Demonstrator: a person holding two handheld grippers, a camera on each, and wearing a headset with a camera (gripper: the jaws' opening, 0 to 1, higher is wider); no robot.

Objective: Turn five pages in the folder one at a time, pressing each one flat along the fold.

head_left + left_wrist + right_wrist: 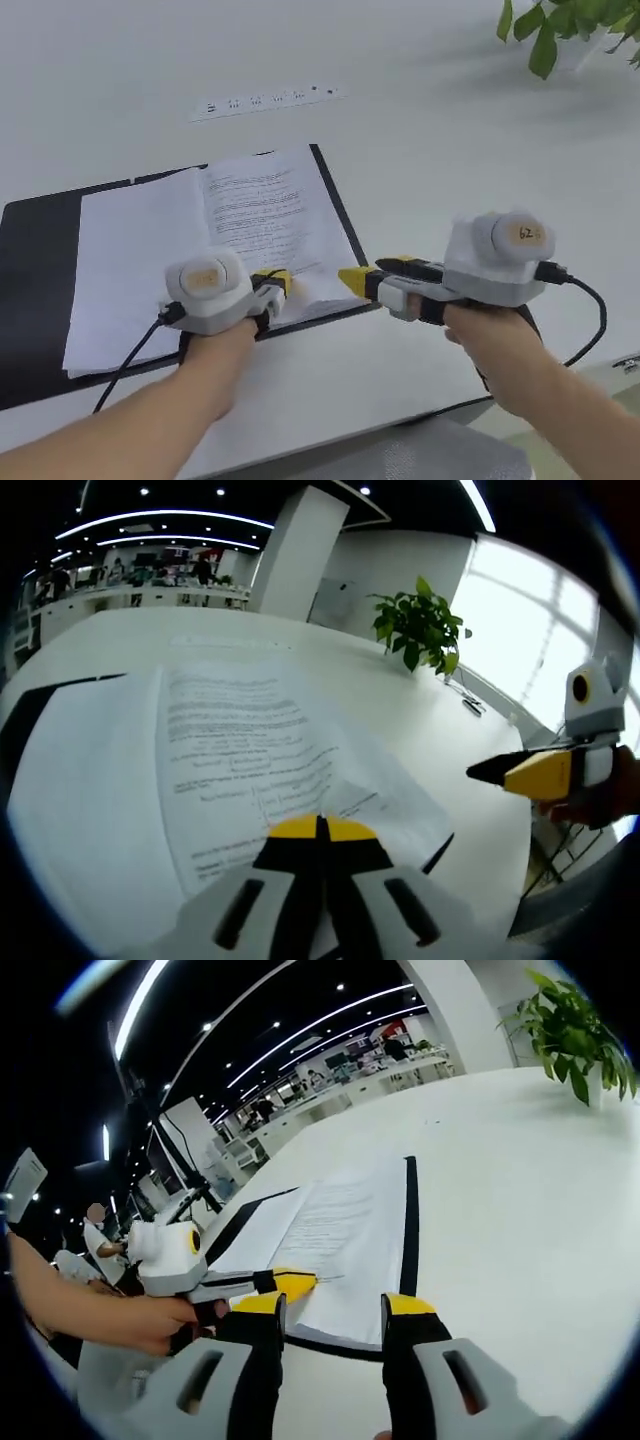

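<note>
A black folder (pixel 40 300) lies open on the white table, with a blank left page (pixel 130 270) and a printed right page (pixel 265 215). My left gripper (pixel 275 281) is shut, its yellow tips low over the bottom of the printed page (pixel 240 750), near the front edge. In its own view the left gripper (pixel 322 828) has its jaws pressed together with nothing between them. My right gripper (pixel 356 280) hovers just off the folder's lower right corner, and the right gripper (pixel 335 1305) is open and empty, pointing at the page edge (pixel 350 1250).
A white power strip (pixel 268 100) lies beyond the folder. A potted plant (pixel 560 25) stands at the far right. A black cable (pixel 590 310) trails from the right gripper, another from the left. The table's front edge runs just below my hands.
</note>
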